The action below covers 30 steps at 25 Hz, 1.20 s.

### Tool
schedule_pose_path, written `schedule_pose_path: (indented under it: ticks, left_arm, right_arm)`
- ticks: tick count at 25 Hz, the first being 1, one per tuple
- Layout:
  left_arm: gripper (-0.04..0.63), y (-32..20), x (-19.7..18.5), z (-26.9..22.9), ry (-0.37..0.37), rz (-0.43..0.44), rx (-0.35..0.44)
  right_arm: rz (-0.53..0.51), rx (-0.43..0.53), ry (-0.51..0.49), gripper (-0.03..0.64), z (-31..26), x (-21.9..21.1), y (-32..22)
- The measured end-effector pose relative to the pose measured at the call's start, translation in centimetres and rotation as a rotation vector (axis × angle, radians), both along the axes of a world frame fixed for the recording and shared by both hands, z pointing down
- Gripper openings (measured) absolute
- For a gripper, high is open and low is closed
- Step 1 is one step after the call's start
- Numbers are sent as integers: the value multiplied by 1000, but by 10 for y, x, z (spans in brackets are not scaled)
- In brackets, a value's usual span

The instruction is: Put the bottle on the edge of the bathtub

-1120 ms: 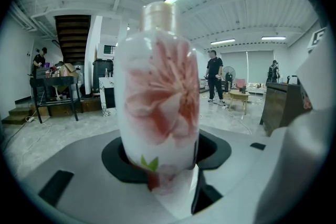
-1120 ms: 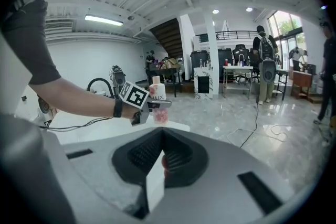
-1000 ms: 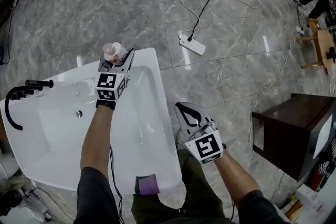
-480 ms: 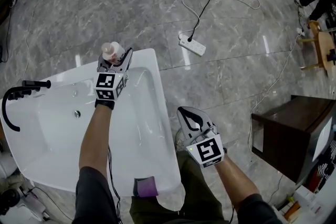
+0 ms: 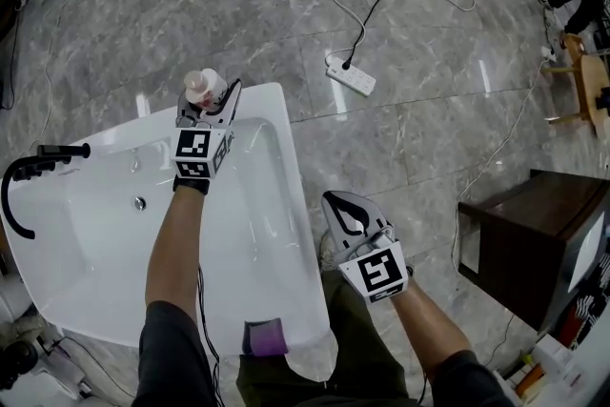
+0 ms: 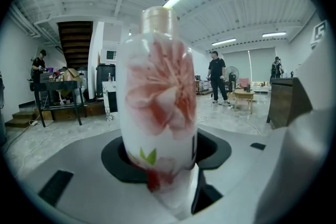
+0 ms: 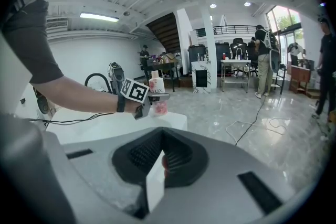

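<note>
The bottle (image 5: 203,88) is white with a pink flower print and a pale cap. My left gripper (image 5: 212,106) is shut on it, holding it upright at the far corner of the white bathtub (image 5: 286,167). In the left gripper view the bottle (image 6: 157,107) fills the middle, standing between the jaws. My right gripper (image 5: 345,210) hangs over the floor just right of the tub, shut and empty. From the right gripper view, the bottle (image 7: 156,93) and the left gripper (image 7: 149,98) show above the tub's corner.
A black faucet (image 5: 29,176) arches over the tub's left end, with a drain (image 5: 140,203) near it. A purple object (image 5: 267,336) lies on the near rim. A power strip (image 5: 349,78) with cables lies on the marble floor. A dark cabinet (image 5: 534,243) stands right.
My left gripper and the bottle have crept slightly toward the tub's far corner. The right gripper has hardly moved.
</note>
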<state>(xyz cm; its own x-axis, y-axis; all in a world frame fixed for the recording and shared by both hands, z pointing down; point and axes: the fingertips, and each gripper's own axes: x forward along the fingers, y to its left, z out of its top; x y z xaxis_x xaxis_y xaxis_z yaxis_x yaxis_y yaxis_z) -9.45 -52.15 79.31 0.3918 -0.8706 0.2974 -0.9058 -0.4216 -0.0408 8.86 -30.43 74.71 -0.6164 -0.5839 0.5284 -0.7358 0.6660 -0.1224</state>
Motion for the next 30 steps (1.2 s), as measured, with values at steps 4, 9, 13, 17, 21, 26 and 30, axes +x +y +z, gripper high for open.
schedule_pose_path:
  ticks: [4, 9, 13, 17, 21, 26, 30]
  left_arm:
    - [230, 1, 0, 2, -8, -1, -8]
    - [261, 4, 2, 5, -21, 11, -32]
    - [312, 7, 3, 5, -17, 7, -54]
    - [357, 9, -5, 2, -27, -8, -64]
    - [368, 19, -16, -2, -26, -12, -78]
    - [370, 52, -25, -21, -27, 16, -110]
    - [370, 84, -25, -47, -8, 41, -133]
  right_arm:
    - [-6, 5, 0, 0, -3, -1, 1]
    - [-6, 16, -6, 0, -8, -3, 1]
    - [-12, 23, -12, 0, -15, -3, 4]
    - [-24, 29, -11, 2, -21, -6, 9]
    - [-8, 36, -25, 1, -25, -5, 10]
    - [1, 60, -34, 2, -49, -11, 16]
    - [5, 88, -50, 2, -81, -20, 24]
